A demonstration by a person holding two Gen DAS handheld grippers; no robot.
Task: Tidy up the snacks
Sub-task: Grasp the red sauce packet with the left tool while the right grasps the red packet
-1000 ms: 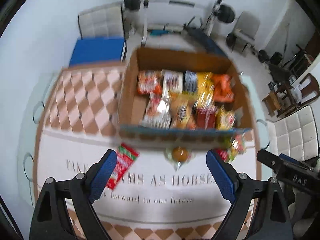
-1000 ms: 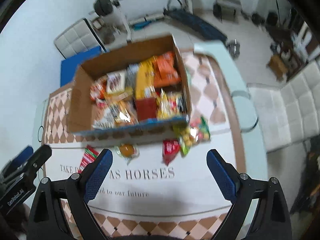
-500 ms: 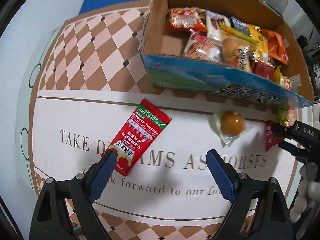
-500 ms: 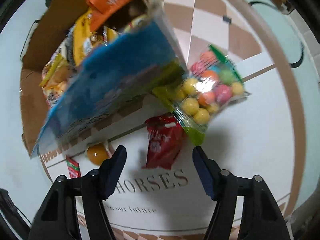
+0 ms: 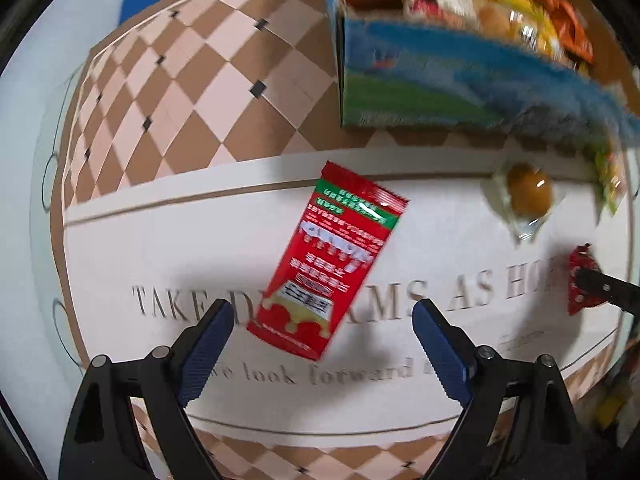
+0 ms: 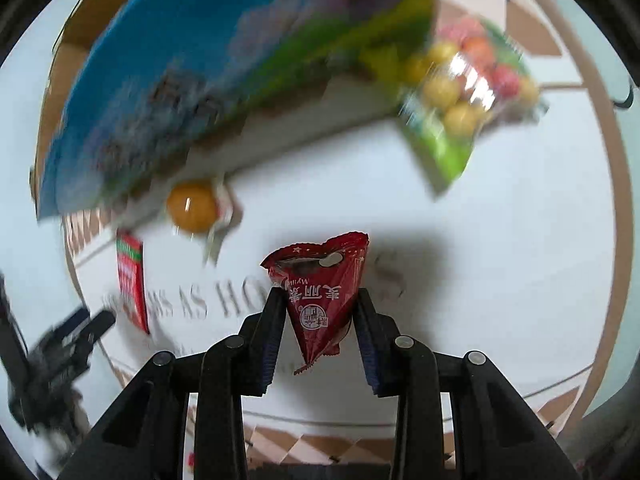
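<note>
A long red snack packet (image 5: 328,264) lies on the white tablecloth, its near end between the fingers of my open left gripper (image 5: 322,320), which hovers low over it. My right gripper (image 6: 320,300) has closed around a small dark-red triangular packet (image 6: 320,292); both pads touch its sides. That packet also shows at the right in the left wrist view (image 5: 580,284). A cardboard box (image 5: 420,92) full of snacks stands behind. A wrapped orange ball sweet (image 5: 528,196) and a bag of coloured candy balls (image 6: 468,80) lie in front of the box.
The table has a brown checked border (image 5: 180,100) and printed lettering. The box's blue-green front flap (image 6: 224,80) hangs over the cloth close above the right gripper. The left gripper (image 6: 68,344) shows at the left in the right wrist view.
Both grippers have dropped towards the table. The left now straddles the long red packet's end. The right has narrowed from wide open onto the small dark-red packet.
</note>
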